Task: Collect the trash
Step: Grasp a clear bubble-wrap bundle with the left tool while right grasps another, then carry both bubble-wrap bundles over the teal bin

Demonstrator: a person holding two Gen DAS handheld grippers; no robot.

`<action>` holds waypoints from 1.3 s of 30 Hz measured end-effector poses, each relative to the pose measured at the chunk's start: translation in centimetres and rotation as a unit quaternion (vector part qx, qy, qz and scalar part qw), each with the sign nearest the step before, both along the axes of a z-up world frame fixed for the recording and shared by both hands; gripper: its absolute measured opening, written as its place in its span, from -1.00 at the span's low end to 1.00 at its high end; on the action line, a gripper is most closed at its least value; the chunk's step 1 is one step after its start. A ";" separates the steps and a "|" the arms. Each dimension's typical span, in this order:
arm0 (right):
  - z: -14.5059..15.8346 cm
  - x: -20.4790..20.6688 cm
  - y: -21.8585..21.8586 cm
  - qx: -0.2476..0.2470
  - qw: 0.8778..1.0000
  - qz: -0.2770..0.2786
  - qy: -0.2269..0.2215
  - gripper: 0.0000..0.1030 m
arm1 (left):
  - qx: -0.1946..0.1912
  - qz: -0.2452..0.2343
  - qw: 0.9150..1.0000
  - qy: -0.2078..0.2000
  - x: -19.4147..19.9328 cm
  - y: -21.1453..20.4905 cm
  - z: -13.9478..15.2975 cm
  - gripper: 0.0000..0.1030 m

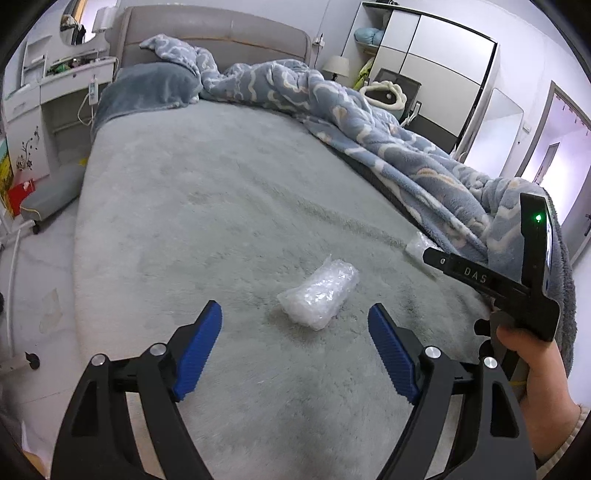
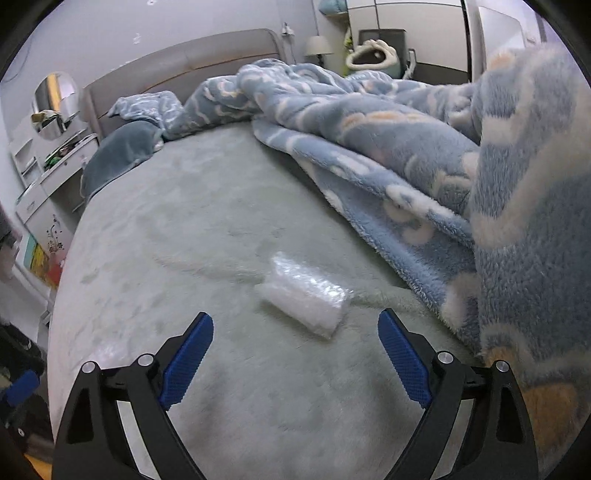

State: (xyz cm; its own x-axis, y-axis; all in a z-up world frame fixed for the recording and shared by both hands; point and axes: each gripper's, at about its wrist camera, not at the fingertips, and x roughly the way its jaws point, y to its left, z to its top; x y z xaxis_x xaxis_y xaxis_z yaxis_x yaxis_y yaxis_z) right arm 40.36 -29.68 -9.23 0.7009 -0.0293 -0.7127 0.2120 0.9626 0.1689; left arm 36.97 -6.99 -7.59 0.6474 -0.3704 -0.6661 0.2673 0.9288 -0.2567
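Observation:
A crumpled clear bubble-wrap piece lies on the grey-green bed cover, just ahead of my open left gripper. A second clear plastic piece lies at the blanket's edge, partly hidden behind the right gripper's body. In the right wrist view that second bubble-wrap roll lies just ahead of my open right gripper. Both grippers are empty, blue pads spread wide, hovering above the bed.
A rumpled blue cloud-pattern fleece blanket piles along the right side of the bed, close to the right gripper. Pillow and headboard at the far end. A white dresser and floor to the left; wardrobe at back right.

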 end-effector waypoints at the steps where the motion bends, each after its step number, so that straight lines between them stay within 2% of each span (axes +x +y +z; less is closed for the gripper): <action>1: -0.1 0.2 -0.2 0.000 1.000 -0.005 0.002 0.79 | 0.003 -0.003 1.000 0.003 0.2 -0.4 -0.4 0.62; 6: -0.9 1.4 -2.1 0.038 0.999 -0.027 0.017 0.81 | 0.004 -0.019 1.000 0.013 1.1 -1.9 -1.3 0.62; 13: -1.2 3.0 -1.2 0.007 0.999 -0.019 0.025 0.82 | 0.026 -0.027 0.999 0.007 3.0 -3.4 -2.3 0.61; 18: -2.0 4.1 -2.4 0.028 0.998 -0.021 0.043 0.79 | 0.035 -0.045 0.998 0.013 4.6 -4.3 -3.4 0.45; 20: -1.9 4.5 -2.3 0.026 0.999 -0.011 0.046 0.56 | 0.025 -0.053 0.998 0.021 5.2 -4.4 -3.7 0.34; 25: -1.6 5.5 -0.2 -0.029 0.997 0.052 0.052 -0.01 | 0.017 -0.067 0.997 0.042 6.2 -4.5 -4.7 0.08; 27: -1.7 5.6 0.1 -0.036 0.996 0.060 0.053 -0.13 | 0.014 -0.069 0.996 0.046 6.4 -4.5 -4.9 0.04; 29: -1.7 5.7 0.1 -0.032 0.996 0.066 0.051 -0.22 | 0.008 -0.072 0.996 0.046 6.5 -4.4 -4.8 -0.10; 31: -1.3 5.7 0.2 -0.040 0.996 0.070 0.046 -0.42 | 0.003 -0.071 0.996 0.046 6.5 -4.3 -4.6 -0.21; 34: -0.9 5.4 0.3 -0.042 0.995 0.078 0.041 -0.49 | -0.001 -0.067 0.997 0.045 6.3 -4.0 -4.4 -0.26; 39: -0.2 4.7 0.6 -0.034 0.995 0.087 0.044 -0.50 | -0.001 -0.064 0.997 0.034 5.0 -3.4 -3.1 -0.27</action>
